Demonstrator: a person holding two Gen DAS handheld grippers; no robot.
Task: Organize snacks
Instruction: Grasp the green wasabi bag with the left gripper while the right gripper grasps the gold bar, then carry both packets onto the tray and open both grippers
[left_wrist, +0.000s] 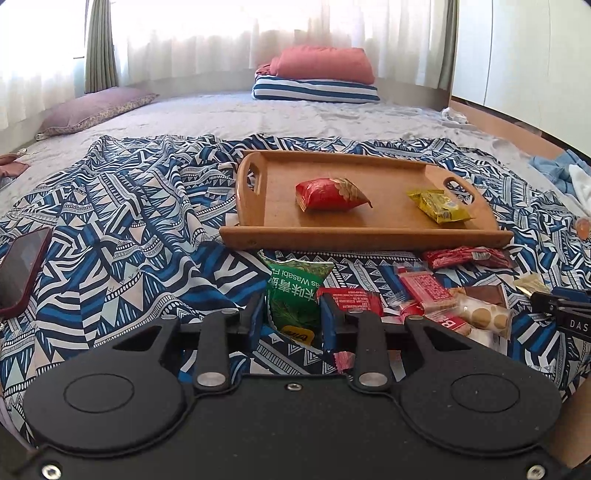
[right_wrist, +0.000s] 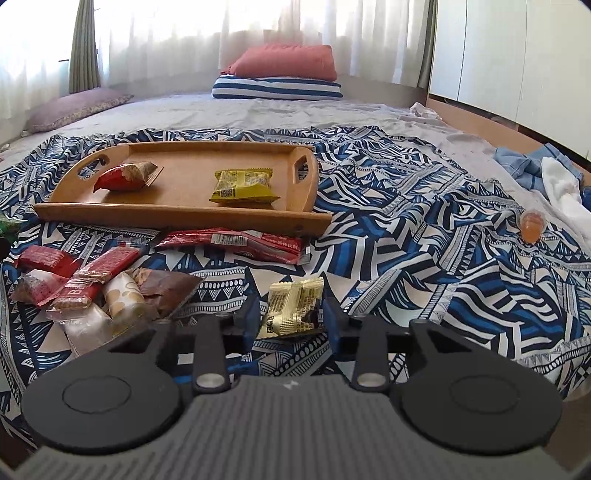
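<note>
Green, the wasabi pea packet (left_wrist: 295, 295) stands between the fingers of the left hand-held gripper (left_wrist: 291, 314), long axis pointing ahead toward the wooden tray (left_wrist: 369, 234); whether the pads clench it, I cannot tell. Right of it lies a snack pile (left_wrist: 443, 302) on the patterned cloth (left_wrist: 129, 229).

From the right wrist, a gold packet (right_wrist: 293, 308) sits between the spread, released fingers of the right hand-held gripper (right_wrist: 291, 317), its long axis pointing forward.
</note>
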